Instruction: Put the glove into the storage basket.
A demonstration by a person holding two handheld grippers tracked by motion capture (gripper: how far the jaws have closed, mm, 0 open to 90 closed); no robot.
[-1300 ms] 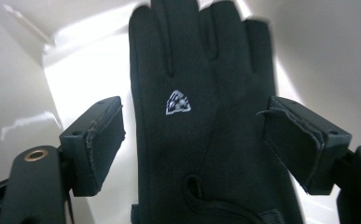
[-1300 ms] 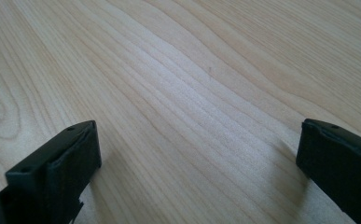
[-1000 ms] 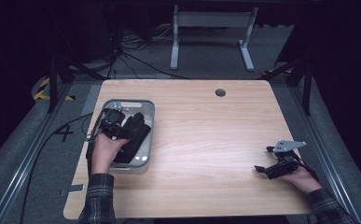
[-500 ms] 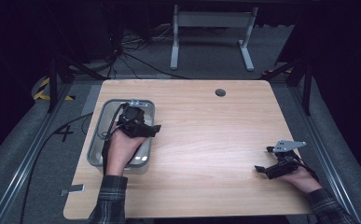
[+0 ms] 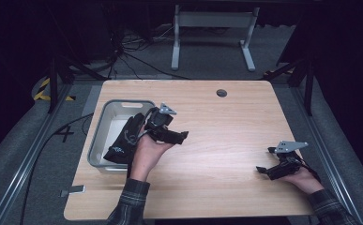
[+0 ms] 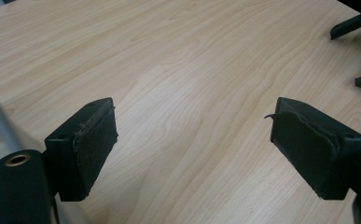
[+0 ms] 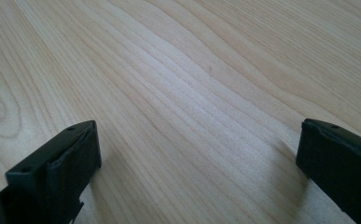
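At the left side of the table (image 5: 207, 187) stands the grey bin (image 5: 105, 117), and a black glove (image 5: 123, 143) lies in it, partly draped over the near wall. My left tongs (image 6: 194, 144) are beside the bin, over the bare wood, and their jaws have just been opening: they stand wide apart, with nothing between the pads (image 6: 96, 144). So I think the glove is not taken, or it is let go in the bin.

The first risk I see is that the glove hangs on the rim and may slip out onto the table if my left hand (image 5: 146, 150) or the cable brushes it. My forearm passes just beside the bin's near corner, so a careless move could also push the bin.

At the right, my right tongs (image 7: 197, 154) rest low over the wood near the table edge, jaws also wide and empty. The danger there is small, except that the trailing cable could catch on the edge.
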